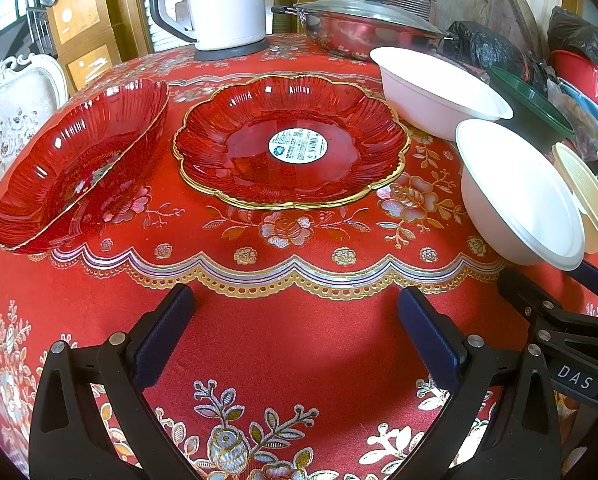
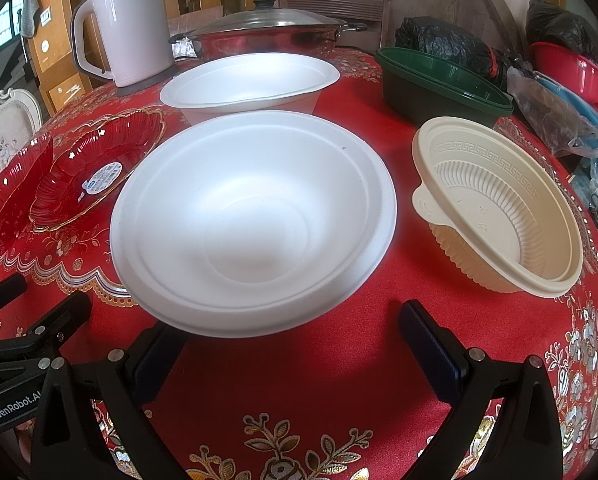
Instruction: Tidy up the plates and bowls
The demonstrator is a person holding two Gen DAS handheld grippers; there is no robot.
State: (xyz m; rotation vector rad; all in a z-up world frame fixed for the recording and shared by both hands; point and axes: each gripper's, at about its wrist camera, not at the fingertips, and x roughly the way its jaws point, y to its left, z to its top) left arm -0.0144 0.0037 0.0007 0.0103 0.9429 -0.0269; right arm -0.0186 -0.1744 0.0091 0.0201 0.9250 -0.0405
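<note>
Two red ribbed plates lie on the red tablecloth: one with a gold rim and a round sticker (image 1: 291, 140) (image 2: 95, 176), and one to its left (image 1: 79, 160) (image 2: 11, 192) that looks tilted. Right of them stand a near white bowl (image 1: 519, 192) (image 2: 251, 216), a far white bowl (image 1: 439, 88) (image 2: 251, 80), a cream ribbed bowl (image 2: 499, 208) (image 1: 591, 196) and a dark green bowl (image 2: 439, 80). My left gripper (image 1: 299, 336) hangs open, short of the sticker plate. My right gripper (image 2: 295, 352) is open at the near white bowl, whose rim covers the left fingertip.
A white kettle (image 1: 223, 4) and a lidded steel pot (image 1: 363, 28) stand at the back of the table. Black bags (image 2: 447, 44), a red basin (image 2: 575, 76) and plastic wrap (image 2: 547, 116) crowd the right side. A white chair (image 1: 15, 112) stands to the left.
</note>
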